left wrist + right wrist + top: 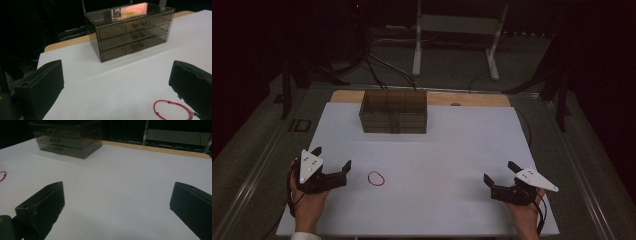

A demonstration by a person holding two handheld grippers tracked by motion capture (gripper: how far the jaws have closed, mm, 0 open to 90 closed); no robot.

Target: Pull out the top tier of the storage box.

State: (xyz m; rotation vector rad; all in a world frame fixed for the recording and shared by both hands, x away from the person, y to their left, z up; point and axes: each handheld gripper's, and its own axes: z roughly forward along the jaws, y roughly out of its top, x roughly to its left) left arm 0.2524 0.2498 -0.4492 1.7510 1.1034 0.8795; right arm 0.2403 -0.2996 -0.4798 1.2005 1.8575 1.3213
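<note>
A smoky transparent drawer box [394, 111] with three drawers stands at the far middle of the white table sheet [437, 150]; its drawers look shut in the left gripper view, drawer box [130, 30]. A red string bracelet [376, 178] lies flat on the sheet near the front left, also bracelet [172, 110] and its edge [3, 176]. My left gripper [332, 159] rests at the front left, open and empty, just left of the bracelet. My right gripper [501, 172] rests at the front right, open and empty.
The wooden table edge [472, 99] shows behind the sheet. A white metal stand [457, 30] and cables [377, 65] lie on the floor beyond the table. Bare sheet stretches between the two grippers and the box.
</note>
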